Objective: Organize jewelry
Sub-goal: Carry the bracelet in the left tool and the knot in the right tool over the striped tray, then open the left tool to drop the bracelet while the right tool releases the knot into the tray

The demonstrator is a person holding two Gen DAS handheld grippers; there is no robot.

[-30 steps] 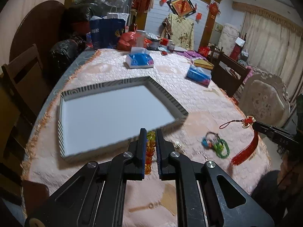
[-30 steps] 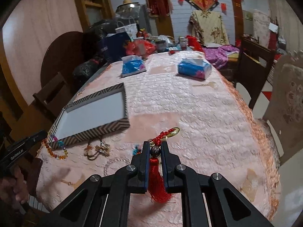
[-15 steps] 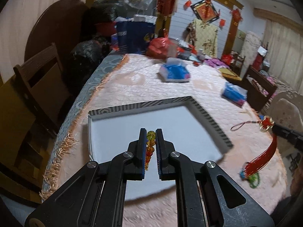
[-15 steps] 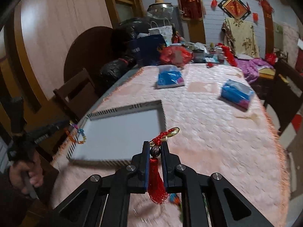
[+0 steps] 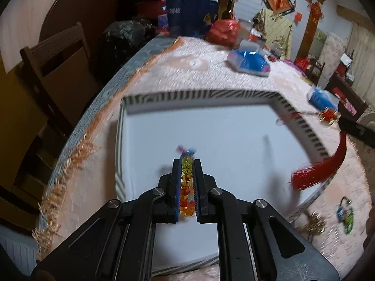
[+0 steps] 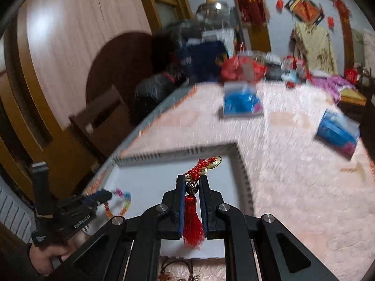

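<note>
Left gripper [image 5: 187, 164]: jaws clenched on bead bracelet [image 5: 186, 182] above striped tray [image 5: 201, 93]. Right gripper [image 6: 192, 182]: jaws clenched on red tassel charm [image 6: 192, 222], over tray. Loose jewelry [image 5: 344, 213] on surface, blurred, unidentifiable.

Two close wrist views; shared, blurry tray [image 5: 211, 98]
</note>
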